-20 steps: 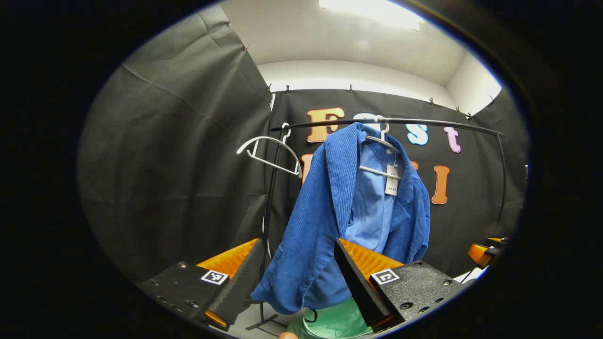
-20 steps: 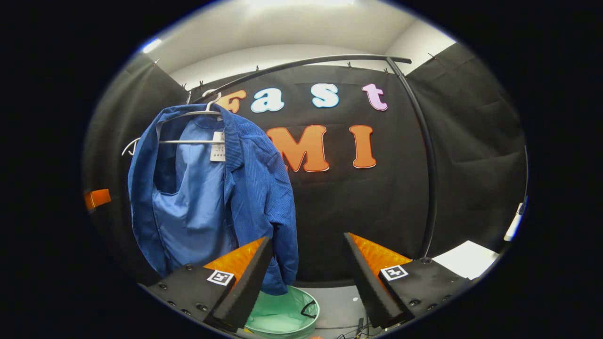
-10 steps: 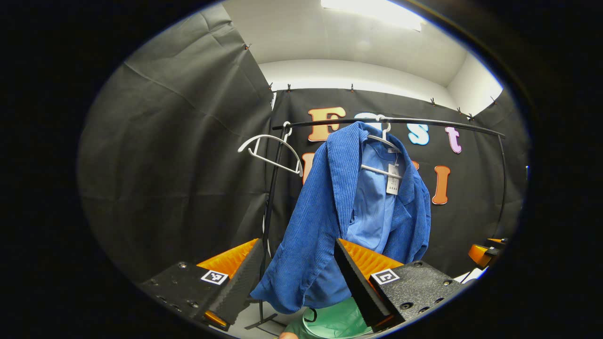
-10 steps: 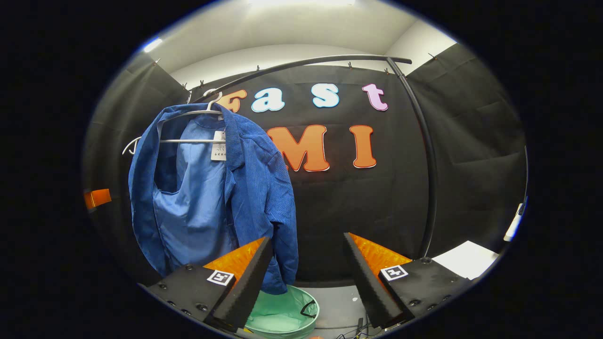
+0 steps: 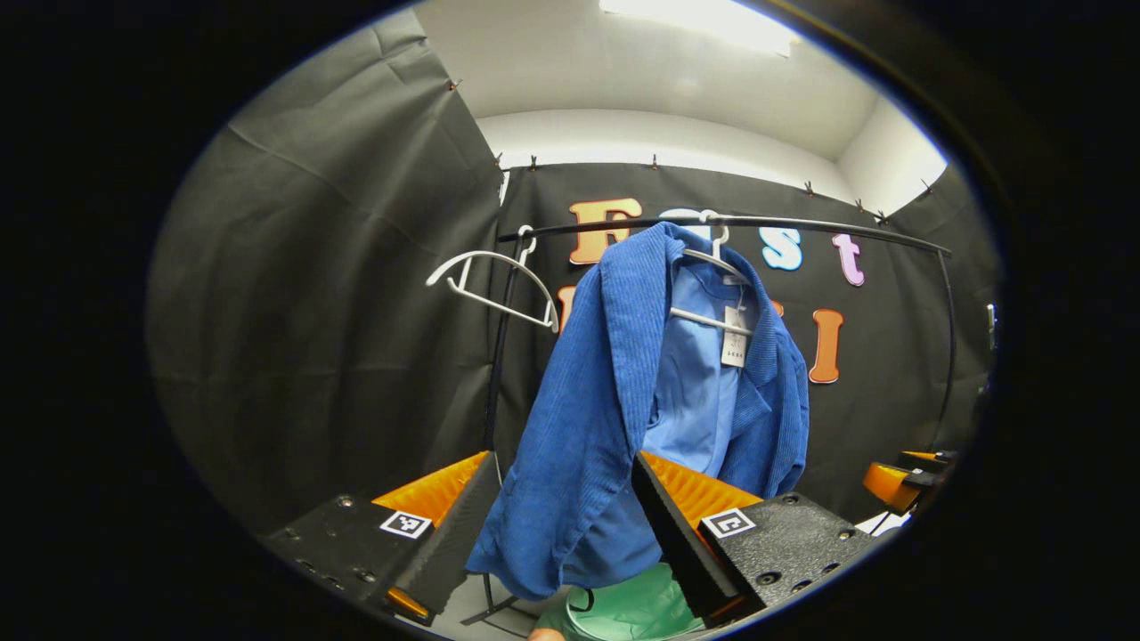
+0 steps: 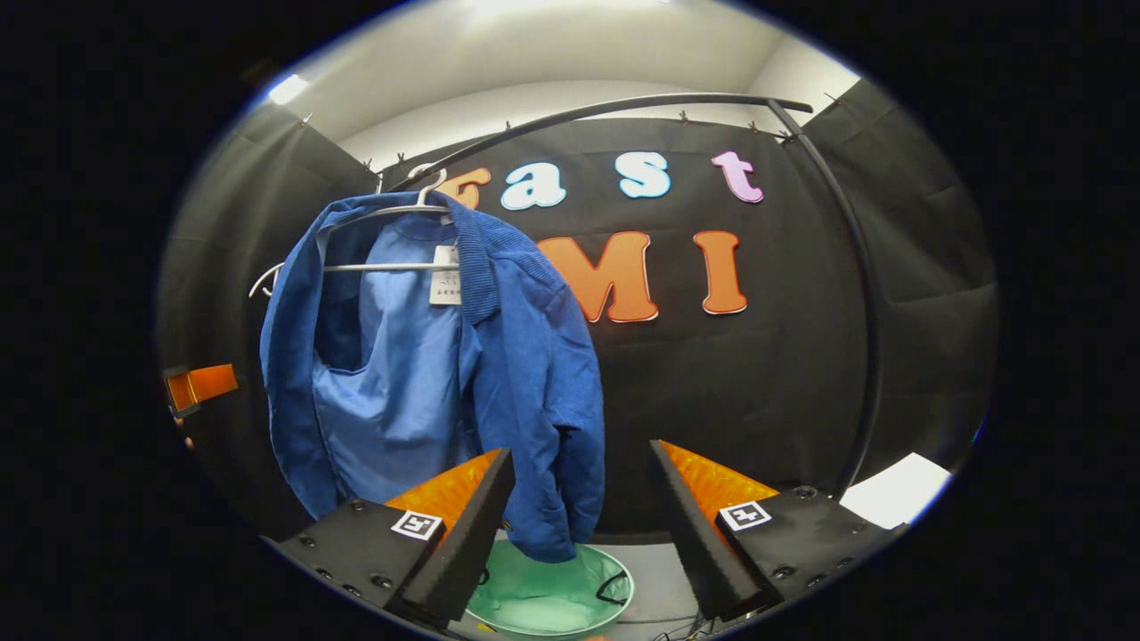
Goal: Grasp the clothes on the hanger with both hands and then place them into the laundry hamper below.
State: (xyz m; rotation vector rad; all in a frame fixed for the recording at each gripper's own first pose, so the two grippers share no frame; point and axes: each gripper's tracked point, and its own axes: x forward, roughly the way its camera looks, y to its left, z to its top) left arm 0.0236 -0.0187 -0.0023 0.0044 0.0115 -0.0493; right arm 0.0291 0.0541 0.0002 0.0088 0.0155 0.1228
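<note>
The clothes rail [image 6: 623,109] arches across the booth, and from it the blue jacket [image 6: 534,374] hangs on its white hanger [image 6: 392,214], hem dangling just above the green laundry hamper [image 6: 543,596] on the floor. Over the last second the jacket has grown larger in both gripper views and slid toward the middle of the right gripper view, so both hands have been closing in on the garment; by my reading the approach is nearly done and the grasp itself has not yet begun.

In the left gripper view the jacket [image 5: 579,418] hangs in front of the left tongs [image 5: 557,525], its lower sleeve showing in the gap between the two wide-spread fingers, though whether cloth already lies between them I cannot tell. An empty second hanger [image 5: 490,285] sits beside it on the rail, and the hamper [image 5: 632,610] peeks out below.

The right tongs [image 6: 579,525] are likewise spread wide and hold nothing, aimed level and forward, with the jacket's right sleeve just left of the gap. The other tool's orange finger [image 6: 200,387] shows at the far left edge.
</note>
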